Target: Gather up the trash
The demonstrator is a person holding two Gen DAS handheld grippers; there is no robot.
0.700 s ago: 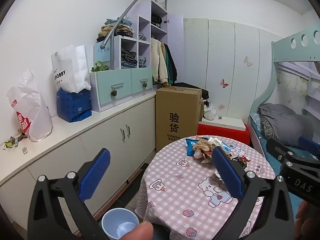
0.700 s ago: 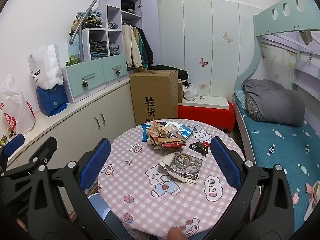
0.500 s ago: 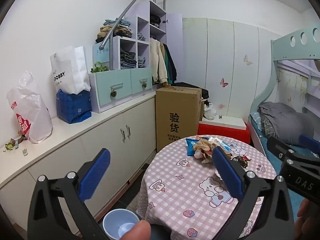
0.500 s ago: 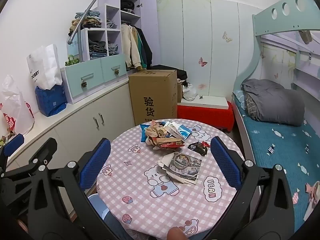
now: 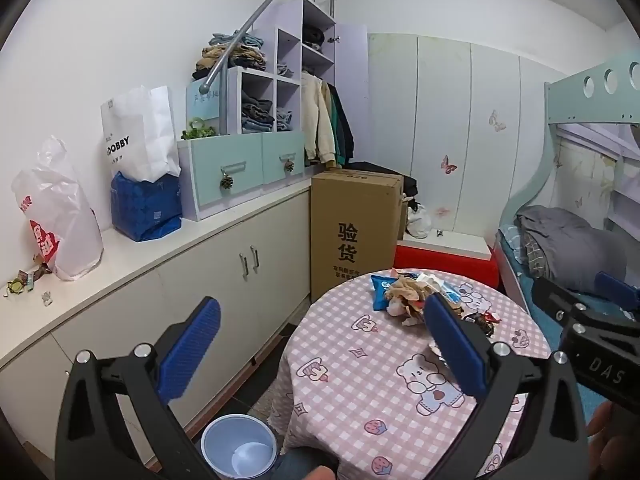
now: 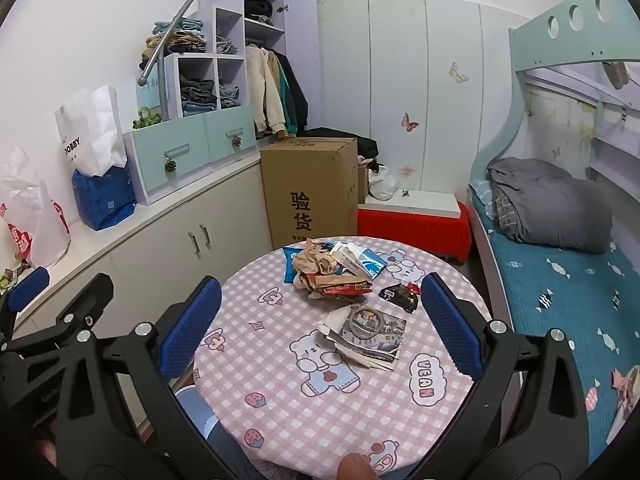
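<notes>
A round table with a pink checked cloth point(image 6: 280, 360) carries a heap of crumpled wrappers and snack bags point(image 6: 332, 272) at its far side. Closer lie a dark wrapper point(image 6: 400, 294) and a booklet with a tape ring point(image 6: 366, 330) on it. The same heap point(image 5: 408, 296) shows in the left wrist view. A pale blue bin point(image 5: 239, 444) stands on the floor left of the table. My left gripper point(image 5: 320, 344) hangs open above the table's left edge. My right gripper point(image 6: 320, 324) is open too, held over the table's near half with nothing between its fingers.
White cabinets point(image 5: 224, 276) run along the left wall with bags and drawers on top. A tall cardboard box point(image 6: 310, 192) and a red bench point(image 6: 412, 224) stand behind the table. A bunk bed point(image 6: 560, 280) fills the right side.
Both views have drawn back and lifted slightly; the bin shows more fully in the left wrist view. Both grippers stay open.
</notes>
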